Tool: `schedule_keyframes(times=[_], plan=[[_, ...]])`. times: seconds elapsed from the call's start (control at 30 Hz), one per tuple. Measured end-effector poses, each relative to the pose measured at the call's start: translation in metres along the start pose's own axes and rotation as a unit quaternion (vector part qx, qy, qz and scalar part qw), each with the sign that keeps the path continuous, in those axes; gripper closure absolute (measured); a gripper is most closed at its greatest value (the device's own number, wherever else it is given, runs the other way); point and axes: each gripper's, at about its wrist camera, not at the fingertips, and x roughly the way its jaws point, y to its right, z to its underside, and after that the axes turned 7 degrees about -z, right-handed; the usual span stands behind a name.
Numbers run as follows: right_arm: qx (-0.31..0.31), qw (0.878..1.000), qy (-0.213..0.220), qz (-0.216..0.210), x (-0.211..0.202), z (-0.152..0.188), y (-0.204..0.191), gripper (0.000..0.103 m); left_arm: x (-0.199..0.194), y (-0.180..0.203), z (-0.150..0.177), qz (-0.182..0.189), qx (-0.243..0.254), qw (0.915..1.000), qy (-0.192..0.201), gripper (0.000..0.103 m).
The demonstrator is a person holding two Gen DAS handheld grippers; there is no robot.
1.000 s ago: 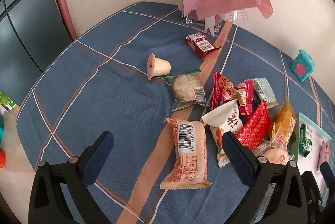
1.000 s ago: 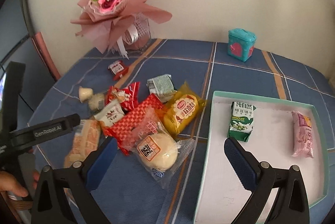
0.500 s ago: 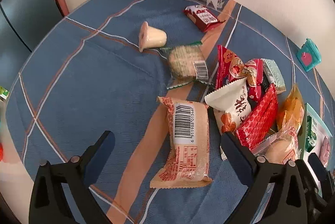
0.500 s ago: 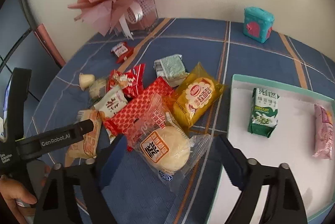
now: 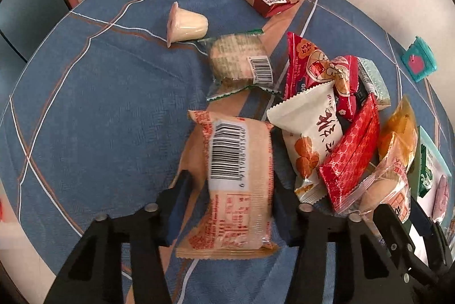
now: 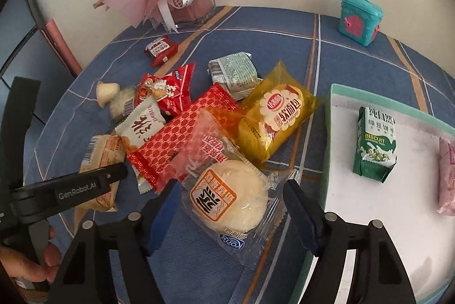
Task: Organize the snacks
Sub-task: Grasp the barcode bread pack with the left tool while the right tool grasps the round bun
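A pile of wrapped snacks lies on the blue tablecloth. My left gripper (image 5: 230,198) has its fingers against both sides of a peach packet with a barcode (image 5: 236,176); it also shows in the right wrist view (image 6: 101,161). My right gripper (image 6: 230,210) straddles a clear-wrapped round white bun (image 6: 227,198), jaws partly open, with gaps to the wrapper. A teal-rimmed white tray (image 6: 330,133) at right holds a green biscuit pack (image 6: 375,142) and a pink packet (image 6: 446,176).
Beside the bun lie a red patterned packet (image 6: 173,144), a yellow bread packet (image 6: 275,119), a white packet (image 6: 140,124) and a jelly cup (image 5: 184,24). A pink bouquet in a glass vase (image 6: 187,2) and a teal box (image 6: 359,19) stand at the back.
Both grippers have moved forward and down onto the pile and narrowed. The left closed around the peach packet; the right came around the bun.
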Motion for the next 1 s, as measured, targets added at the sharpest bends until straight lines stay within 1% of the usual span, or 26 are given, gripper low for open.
schedule_keyframes(times=[0.07, 0.2, 0.23, 0.27, 0.3, 0.37, 0.4, 0.47, 0.6, 0.73, 0.8, 0.83, 0.87, 0.93, 1.0], plan=[[0.004, 1.000, 0.001, -0.002, 0.000, -0.001, 0.001, 0.027, -0.001, 0.001, 0.000, 0.000, -0.002, 1.0000, 0.002, 0.063], [0.000, 1.000, 0.000, -0.001, 0.002, 0.000, 0.001, 0.027, -0.003, 0.001, -0.002, 0.004, -0.011, 0.9999, 0.003, 0.066], [-0.001, 1.000, 0.001, -0.001, 0.002, 0.000, 0.000, 0.029, -0.003, -0.001, -0.002, 0.008, -0.016, 0.9998, 0.004, 0.066], [-0.002, 1.000, 0.003, -0.002, 0.001, 0.000, 0.000, 0.034, -0.004, -0.003, -0.002, 0.012, -0.021, 0.9997, 0.005, 0.066], [-0.003, 1.000, 0.005, -0.001, 0.000, 0.000, 0.000, 0.037, -0.005, -0.006, -0.002, 0.018, -0.025, 0.9995, 0.007, 0.066], [-0.003, 1.000, 0.009, -0.003, -0.003, -0.001, 0.000, 0.045, -0.008, -0.010, -0.002, 0.024, -0.032, 0.9992, 0.009, 0.067], [-0.003, 1.000, 0.012, -0.004, -0.005, -0.001, 0.000, 0.051, -0.010, -0.012, -0.002, 0.025, -0.033, 0.9991, 0.011, 0.067], [-0.002, 1.000, 0.013, -0.010, -0.007, -0.002, 0.000, 0.054, -0.015, -0.015, -0.001, 0.027, -0.035, 0.9989, 0.015, 0.067], [0.001, 1.000, 0.011, -0.018, -0.011, -0.003, 0.002, 0.058, -0.022, -0.015, 0.000, 0.029, -0.041, 0.9986, 0.020, 0.067], [0.000, 1.000, 0.013, -0.022, -0.016, -0.007, 0.002, 0.058, -0.027, -0.015, 0.000, 0.027, -0.041, 0.9986, 0.022, 0.067], [-0.013, 1.000, 0.021, -0.018, -0.021, -0.012, 0.000, 0.055, -0.029, -0.015, 0.001, 0.026, -0.037, 0.9988, 0.020, 0.067], [-0.018, 0.999, 0.022, -0.017, -0.022, -0.013, -0.001, 0.049, -0.028, -0.015, 0.002, 0.025, -0.035, 0.9989, 0.019, 0.067], [-0.025, 0.999, 0.021, -0.020, -0.023, -0.016, -0.003, 0.041, -0.026, -0.013, 0.001, 0.025, -0.033, 0.9990, 0.018, 0.067], [-0.036, 0.999, 0.022, -0.024, -0.021, -0.020, -0.006, 0.038, -0.025, -0.013, 0.000, 0.027, -0.034, 0.9989, 0.018, 0.067], [-0.037, 0.999, 0.011, -0.030, -0.015, -0.023, -0.007, 0.036, -0.026, -0.014, 0.000, 0.030, -0.035, 0.9988, 0.018, 0.067]])
